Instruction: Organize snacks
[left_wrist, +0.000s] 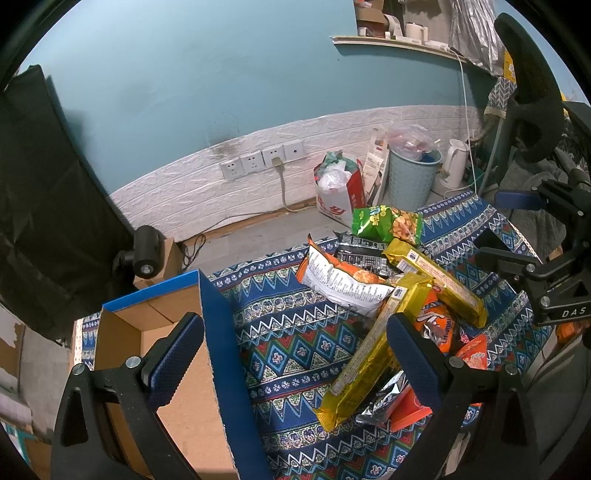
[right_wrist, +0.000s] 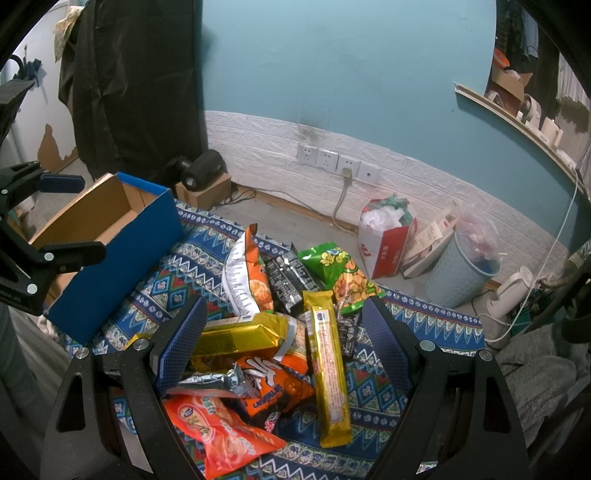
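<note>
patterned cloth (right_wrist: 373, 384) | blue box (right_wrist: 118, 266) | snack packets (right_wrist: 328, 373) heaped

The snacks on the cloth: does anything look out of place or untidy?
Yes. The snack packets lie in a crossed, overlapping heap on the patterned cloth, none inside the blue box, which looks empty. Both grippers, left and right, are open.

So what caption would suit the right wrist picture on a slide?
Open right gripper poised over a heap of snack packets on patterned cloth, blue box waiting nearby.

"DAS" on right gripper (left_wrist: 554, 295)
</note>
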